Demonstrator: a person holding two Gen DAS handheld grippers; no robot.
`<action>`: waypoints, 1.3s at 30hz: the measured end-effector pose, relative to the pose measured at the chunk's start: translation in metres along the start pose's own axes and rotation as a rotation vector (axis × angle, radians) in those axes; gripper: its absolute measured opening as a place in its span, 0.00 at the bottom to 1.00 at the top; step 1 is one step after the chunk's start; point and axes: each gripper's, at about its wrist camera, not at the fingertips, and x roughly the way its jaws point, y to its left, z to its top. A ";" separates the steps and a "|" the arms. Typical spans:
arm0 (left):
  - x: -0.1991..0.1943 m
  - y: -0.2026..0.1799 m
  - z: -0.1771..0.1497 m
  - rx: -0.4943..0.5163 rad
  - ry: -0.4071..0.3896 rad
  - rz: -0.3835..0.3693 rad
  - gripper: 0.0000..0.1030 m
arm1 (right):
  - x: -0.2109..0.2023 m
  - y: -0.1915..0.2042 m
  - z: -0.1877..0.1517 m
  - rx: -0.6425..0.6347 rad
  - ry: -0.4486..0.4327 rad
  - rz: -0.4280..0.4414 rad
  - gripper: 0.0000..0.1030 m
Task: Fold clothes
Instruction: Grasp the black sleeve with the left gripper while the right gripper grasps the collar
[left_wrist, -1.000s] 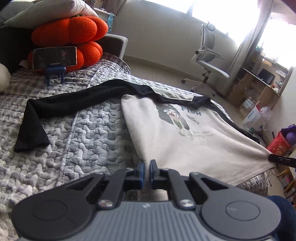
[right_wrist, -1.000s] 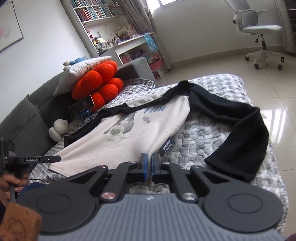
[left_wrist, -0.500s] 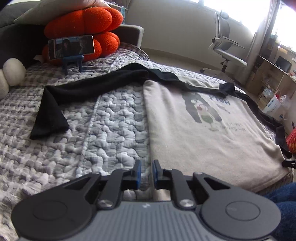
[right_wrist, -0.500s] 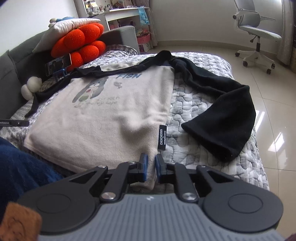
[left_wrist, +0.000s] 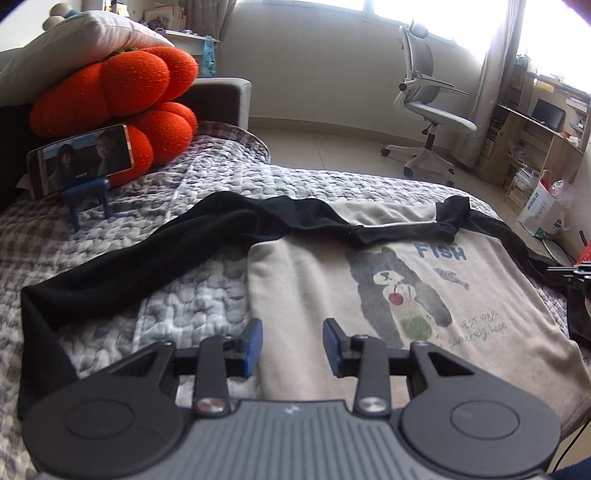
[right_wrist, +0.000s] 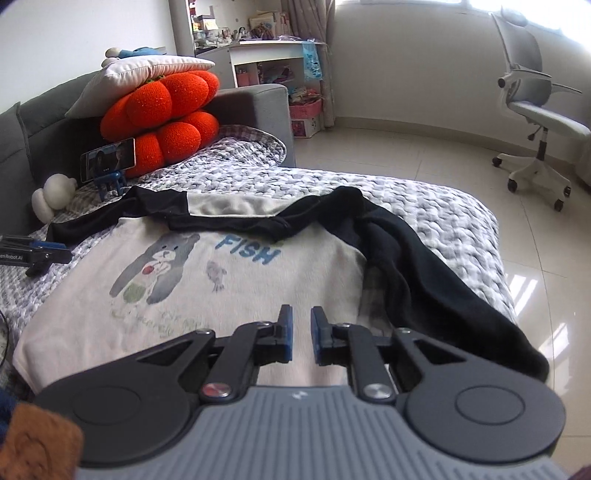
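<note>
Lying face up on the quilted bed (left_wrist: 207, 184), the cream sweatshirt (right_wrist: 236, 280) had its black sleeves spread to left and right. The left gripper (left_wrist: 291, 345) hung over its left edge, jaws having just been opening, wide apart, nothing between them. The right gripper (right_wrist: 301, 338) hovered over the shirt's near right part, jaws narrowly parted and empty.

We see blown-out daylight from the bright window (left_wrist: 436, 14), glare on the glossy tiled floor (right_wrist: 535, 280), and fisheye bending at soft edges.
</note>
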 end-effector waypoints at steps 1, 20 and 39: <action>0.009 -0.003 0.008 0.005 0.006 -0.010 0.36 | 0.011 0.000 0.008 -0.009 0.013 0.010 0.16; 0.148 0.015 0.104 -0.124 0.024 0.008 0.35 | 0.165 -0.011 0.096 -0.102 0.076 -0.063 0.14; 0.114 0.079 0.088 -0.259 -0.063 0.056 0.41 | 0.193 -0.036 0.114 0.027 0.008 -0.233 0.13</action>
